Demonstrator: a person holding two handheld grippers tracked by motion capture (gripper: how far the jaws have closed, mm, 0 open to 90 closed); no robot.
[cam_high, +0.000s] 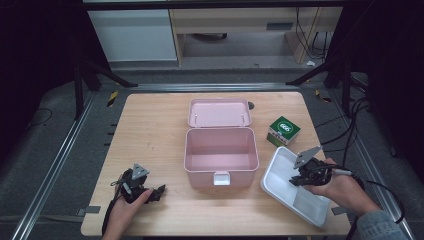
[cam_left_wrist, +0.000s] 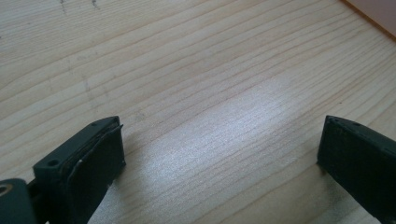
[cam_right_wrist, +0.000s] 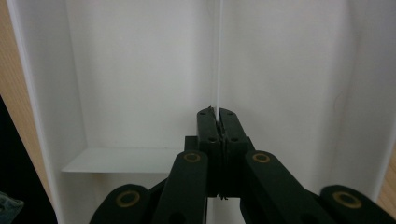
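A white divided tray (cam_high: 278, 175) lies at the table's right front, one corner past the edge. My right gripper (cam_high: 297, 180) is over it, shut on the thin upright divider wall. In the right gripper view the jaws (cam_right_wrist: 218, 112) pinch that wall, with the tray's (cam_right_wrist: 140, 70) compartments on either side. My left gripper (cam_high: 159, 190) rests low at the left front of the table. Its jaws (cam_left_wrist: 222, 149) stand wide open over bare wood with nothing between them. A pink box (cam_high: 221, 156) sits open in the middle, empty, its lid (cam_high: 220, 112) tipped back.
A small green and white carton (cam_high: 283, 131) stands right of the pink box, just behind the tray. A corner of the pink box (cam_left_wrist: 378, 11) shows at the top right of the left gripper view. The wooden table (cam_high: 150, 130) is bare on its left half.
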